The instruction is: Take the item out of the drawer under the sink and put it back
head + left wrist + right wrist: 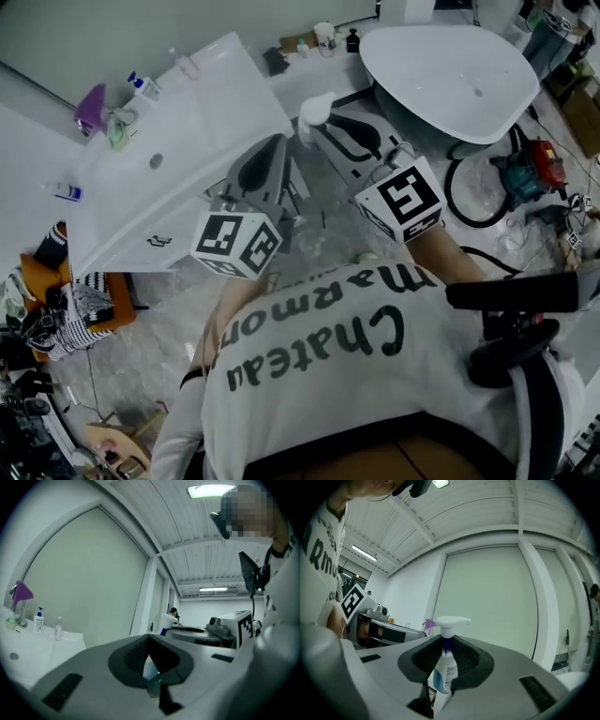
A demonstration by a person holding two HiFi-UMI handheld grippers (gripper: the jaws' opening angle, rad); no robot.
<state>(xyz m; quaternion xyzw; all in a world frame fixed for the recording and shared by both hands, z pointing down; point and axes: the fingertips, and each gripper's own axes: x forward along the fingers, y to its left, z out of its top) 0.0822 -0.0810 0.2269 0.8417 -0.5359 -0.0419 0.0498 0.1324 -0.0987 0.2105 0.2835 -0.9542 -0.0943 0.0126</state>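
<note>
My right gripper (330, 127) is shut on a white spray bottle (316, 108), held upright in the air ahead of the person's chest. In the right gripper view the pads (465, 656) clamp the bottle (445, 667) at its blue-labelled body, with the trigger head above the jaws. My left gripper (277, 148) hovers beside it to the left. Its jaws meet at the tips in the left gripper view (149, 643), with nothing held. The white sink cabinet (187, 141) stands to the left. Its front drawer with a dark handle (158, 241) is closed.
Soap bottles (142, 86) and a purple object (91, 108) sit on the sink counter. A white bathtub (450, 66) fills the upper right, with a red machine (536, 161) and cables beside it. An orange stool with bags (70, 309) stands at the left.
</note>
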